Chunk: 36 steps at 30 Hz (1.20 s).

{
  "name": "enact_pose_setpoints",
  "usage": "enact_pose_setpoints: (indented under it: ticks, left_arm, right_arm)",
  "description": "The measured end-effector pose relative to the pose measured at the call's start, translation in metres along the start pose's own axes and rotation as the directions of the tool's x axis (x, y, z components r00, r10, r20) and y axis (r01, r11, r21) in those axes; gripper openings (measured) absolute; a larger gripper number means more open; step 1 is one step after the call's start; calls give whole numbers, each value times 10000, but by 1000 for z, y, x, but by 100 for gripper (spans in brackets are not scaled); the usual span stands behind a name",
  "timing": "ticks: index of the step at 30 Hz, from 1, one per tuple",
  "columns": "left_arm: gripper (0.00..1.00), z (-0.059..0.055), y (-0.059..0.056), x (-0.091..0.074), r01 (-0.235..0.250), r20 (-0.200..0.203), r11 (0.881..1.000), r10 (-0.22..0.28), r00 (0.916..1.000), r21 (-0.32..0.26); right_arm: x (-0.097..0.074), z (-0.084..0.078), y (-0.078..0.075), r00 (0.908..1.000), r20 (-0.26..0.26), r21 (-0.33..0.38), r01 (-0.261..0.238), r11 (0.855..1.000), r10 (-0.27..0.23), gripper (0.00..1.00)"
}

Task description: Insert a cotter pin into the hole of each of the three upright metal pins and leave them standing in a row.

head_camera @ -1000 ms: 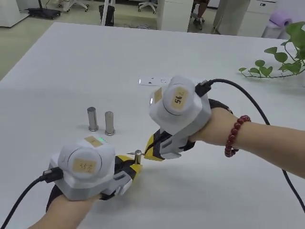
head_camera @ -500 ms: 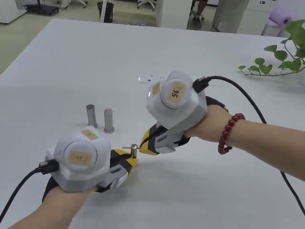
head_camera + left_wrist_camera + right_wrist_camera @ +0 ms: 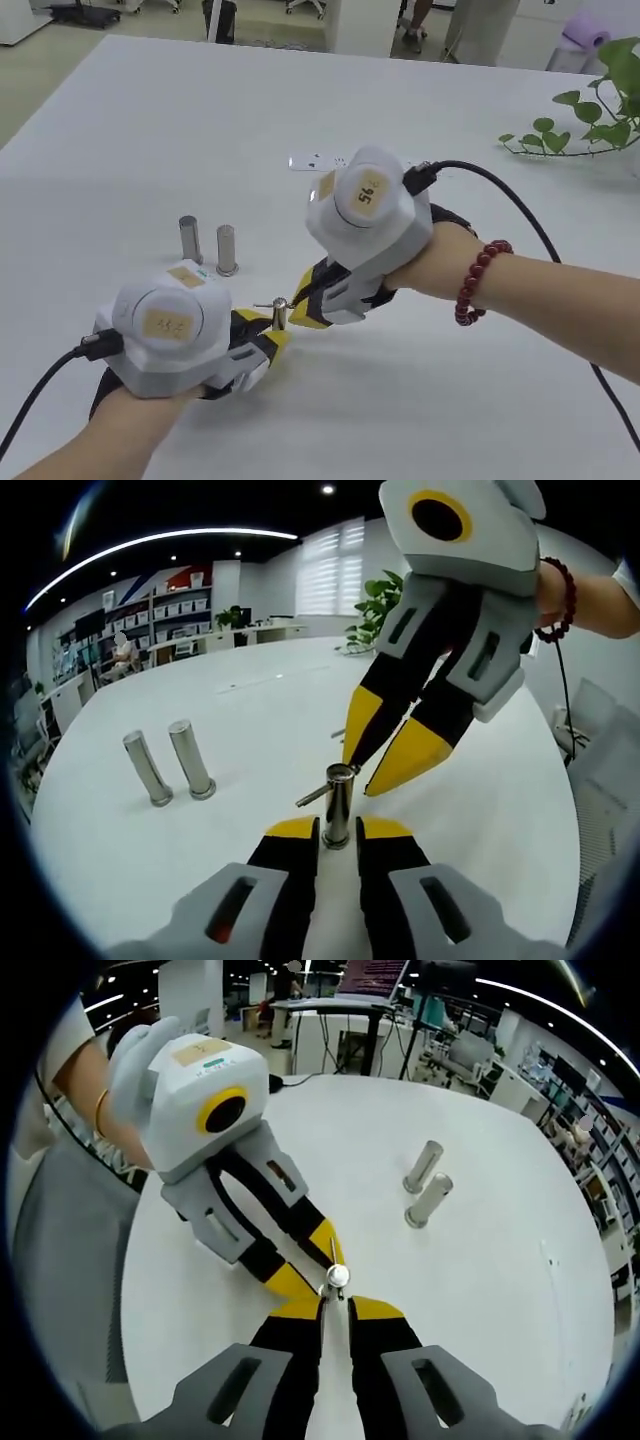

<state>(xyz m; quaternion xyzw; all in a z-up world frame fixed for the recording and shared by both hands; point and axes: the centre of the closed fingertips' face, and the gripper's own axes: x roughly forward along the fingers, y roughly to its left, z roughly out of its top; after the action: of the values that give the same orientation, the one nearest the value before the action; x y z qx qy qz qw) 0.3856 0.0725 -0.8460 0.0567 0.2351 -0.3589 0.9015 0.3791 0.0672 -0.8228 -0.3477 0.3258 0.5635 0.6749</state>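
**Seating the cotter in the near pin**

The short, polished steel pin (image 3: 338, 805) stands upright on the white table (image 3: 250, 710), at its near side. My left gripper (image 3: 338, 830) clamps its lower half between the black-and-yellow jaws. A thin wire cotter pin (image 3: 312, 797) juts sideways from the hole near its top. I judge the steel smooth, stiff and slippery, so the low grip suits it. The cotter is light and bendable, best held by its head.

My right gripper (image 3: 362, 777) has its jaws nearly together at the pin's top; I cannot tell whether they pinch the cotter. Two more steel pins (image 3: 147, 768) (image 3: 190, 759) stand side by side farther off, looking bare. The right gripper's sticker (image 3: 366, 195) reads "56".
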Motion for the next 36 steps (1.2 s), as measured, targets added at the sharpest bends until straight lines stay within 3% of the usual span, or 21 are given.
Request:
enact_pose_setpoints:
  ticks: [6,11,15,19,21,25,31,36]
  left_arm:
    - [21,-2,-1,-4,110,-55,9998,-111,9999,-163]
    - [27,2,-2,-12,165,217,9990,-156,9996,-409]
    - [33,4,1,-16,24,551,9972,17,9985,-747]
    - [38,5,5,-21,-86,722,9952,157,9973,-975]
    - [41,6,5,-24,-84,854,9943,176,9962,-1066]
    - [45,6,4,-29,-9,1079,9924,144,9941,-1234]
    - [53,8,5,-36,-62,1282,9902,242,9914,-1392]
    - [62,11,10,-43,-243,1429,9909,433,9888,-1323]
  right_arm:
    - [-9,2,4,9997,224,245,-104,9996,98,15]
    - [-21,13,2,9944,1057,914,-124,9957,27,18]
    - [-29,25,-6,9840,1764,1672,-46,9859,-253,22]
    - [-33,38,-15,9672,2507,2494,-240,9681,-406,24]
    - [-32,44,-18,9602,2746,2775,-287,9603,-507,26]
    - [-24,51,-34,9524,2875,2570,253,9661,-1014,27]
    - [-11,61,-53,9382,3150,2903,487,9557,-1435,29]
    - [5,69,-64,9264,3472,3026,365,9524,-1458,31]
